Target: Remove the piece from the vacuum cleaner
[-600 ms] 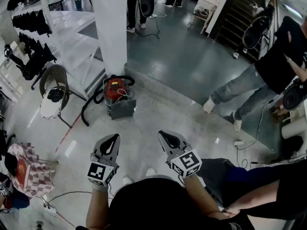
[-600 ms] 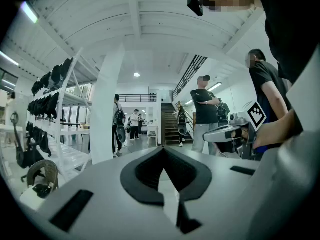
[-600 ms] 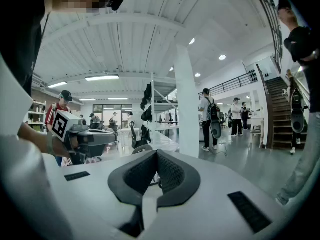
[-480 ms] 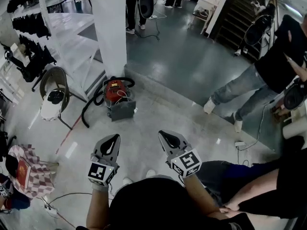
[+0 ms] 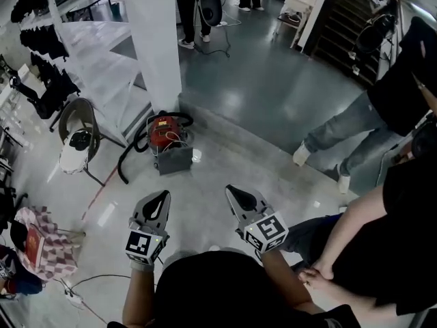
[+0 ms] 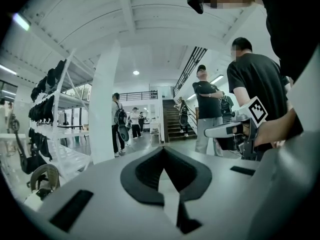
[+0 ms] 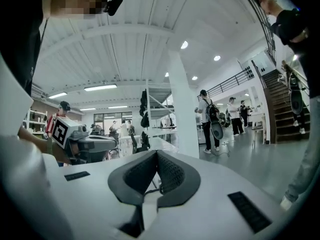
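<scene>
A red vacuum cleaner (image 5: 164, 130) stands on the floor beside a white pillar (image 5: 151, 39), with a black hose (image 5: 127, 157) curling off to its left and a grey box-shaped part (image 5: 174, 160) in front of it. Both grippers are held well short of it, near my body. My left gripper (image 5: 162, 195) is shut and empty, and so is my right gripper (image 5: 230, 191). In the left gripper view the black pads (image 6: 165, 170) meet at the tip with nothing between them. The right gripper's pads (image 7: 156, 174) also meet, empty.
A chair (image 5: 76, 130) stands left of the vacuum cleaner. A checked bag (image 5: 39, 241) lies at the far left. A person in jeans (image 5: 355, 121) stands at the right, another person (image 5: 369, 244) close by my right arm. Cables (image 5: 82, 282) run along the floor.
The view has shifted a little; the vacuum cleaner sits slightly higher in frame. The person at my right has leaned in closer. Both grippers hold the same pose.
</scene>
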Motion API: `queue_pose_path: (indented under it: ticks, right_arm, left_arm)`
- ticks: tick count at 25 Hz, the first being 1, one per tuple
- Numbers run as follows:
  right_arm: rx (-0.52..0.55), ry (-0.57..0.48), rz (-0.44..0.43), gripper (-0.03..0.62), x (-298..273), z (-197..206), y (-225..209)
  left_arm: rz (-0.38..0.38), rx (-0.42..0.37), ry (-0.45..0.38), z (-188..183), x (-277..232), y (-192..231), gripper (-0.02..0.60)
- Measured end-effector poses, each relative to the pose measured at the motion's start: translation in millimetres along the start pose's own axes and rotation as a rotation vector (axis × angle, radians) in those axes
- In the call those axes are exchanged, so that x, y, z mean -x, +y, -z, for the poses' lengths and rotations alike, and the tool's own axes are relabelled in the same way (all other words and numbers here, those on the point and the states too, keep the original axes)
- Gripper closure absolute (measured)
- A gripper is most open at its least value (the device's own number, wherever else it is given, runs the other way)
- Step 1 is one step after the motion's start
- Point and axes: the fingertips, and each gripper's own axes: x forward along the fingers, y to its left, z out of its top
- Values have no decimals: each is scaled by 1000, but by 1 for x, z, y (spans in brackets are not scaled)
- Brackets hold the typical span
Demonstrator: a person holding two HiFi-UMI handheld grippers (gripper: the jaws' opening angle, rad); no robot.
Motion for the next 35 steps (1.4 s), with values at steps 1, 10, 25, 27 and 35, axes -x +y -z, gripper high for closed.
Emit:
queue_pose_path:
  ticks: [1,10,25,27,35]
  right_arm:
    - [1,3,0,568,-1,2,-4]
    - [-32,34,25,568,-34,17,-43]
    - [-26,86,158,568,-204,-9,-126]
    - [-24,89,177,568,-228,-13,-134]
    - [-25,107,211,568,-320,-21,-150]
  left_arm:
    - [-8,4,2,0,-3,0,565]
    - [-35,59,10,6,-43,25,565]
    - [89,29,31,32,-169,197,565]
    - [102,29,33,35,-184,224,565]
    - [126,40,52,54,-219,317,565]
